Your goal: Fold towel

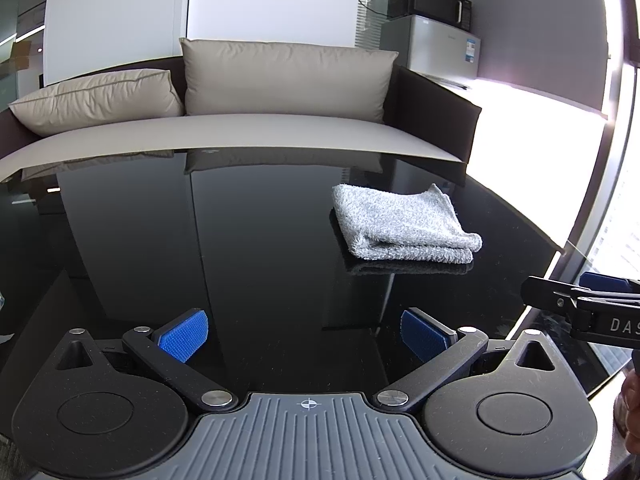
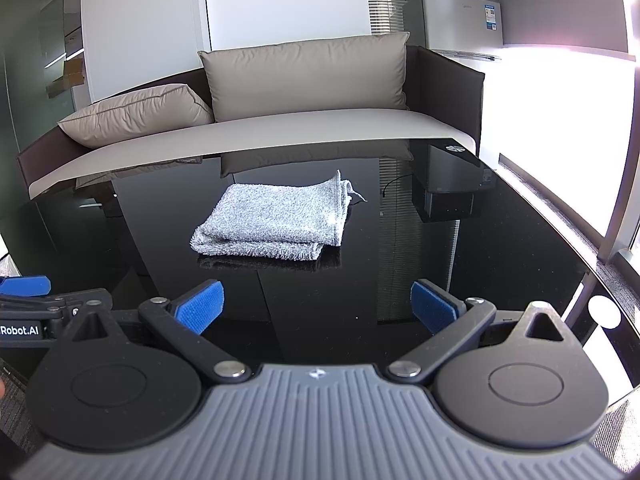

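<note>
Nearest: left tool (image 1: 304,334) spread wide, blue pads (image 1: 185,334) apart, holding nothing, poised above the black table (image 1: 248,248). Right tool (image 2: 318,306) likewise wide, empty, touching nothing. Beyond them: grey towel (image 2: 276,220) lies mid-table, already folded into a compact stack, well apart from both tools. Terry cloth; judged light, limp, non-slip against the pads. Best hold looks to be the loose far-right corner (image 2: 343,186), layers pinched together. Far: sofa (image 2: 280,136) with cushions.

Grey towel (image 2: 272,216), black glossy table (image 2: 500,240), blue ribbed pads (image 2: 200,308), beige cushions (image 2: 308,76).
</note>
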Tool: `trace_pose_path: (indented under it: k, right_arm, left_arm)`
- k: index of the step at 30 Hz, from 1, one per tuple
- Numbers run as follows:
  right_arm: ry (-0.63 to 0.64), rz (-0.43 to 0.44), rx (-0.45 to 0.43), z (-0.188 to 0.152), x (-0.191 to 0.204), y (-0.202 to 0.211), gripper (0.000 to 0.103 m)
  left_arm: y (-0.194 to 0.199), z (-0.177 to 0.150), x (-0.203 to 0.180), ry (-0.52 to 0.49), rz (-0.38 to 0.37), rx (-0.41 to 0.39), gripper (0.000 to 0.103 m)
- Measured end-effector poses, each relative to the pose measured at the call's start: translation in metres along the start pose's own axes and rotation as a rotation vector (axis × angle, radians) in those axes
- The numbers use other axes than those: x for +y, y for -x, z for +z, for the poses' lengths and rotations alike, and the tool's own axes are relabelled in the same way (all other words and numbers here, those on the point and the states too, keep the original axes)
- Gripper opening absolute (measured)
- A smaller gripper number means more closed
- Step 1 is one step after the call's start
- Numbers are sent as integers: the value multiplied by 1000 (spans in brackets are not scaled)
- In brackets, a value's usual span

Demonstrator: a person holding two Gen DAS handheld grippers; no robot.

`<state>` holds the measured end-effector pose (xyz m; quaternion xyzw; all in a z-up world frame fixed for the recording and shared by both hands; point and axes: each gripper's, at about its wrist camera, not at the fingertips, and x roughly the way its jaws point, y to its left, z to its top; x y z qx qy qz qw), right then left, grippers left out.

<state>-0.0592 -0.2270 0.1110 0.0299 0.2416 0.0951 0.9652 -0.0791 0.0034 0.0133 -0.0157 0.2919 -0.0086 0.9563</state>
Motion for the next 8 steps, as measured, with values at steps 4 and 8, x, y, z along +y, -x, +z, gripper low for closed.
trace_pose_path:
  k: [4,8]
  right_arm:
    - [2,4,-3,0,1,0,102]
    - [0,2,-5,0,1,1,102]
  left_arm:
    - [1,0,-1,-2,2,-3,102]
    - [1,0,0,3,1,-3,102]
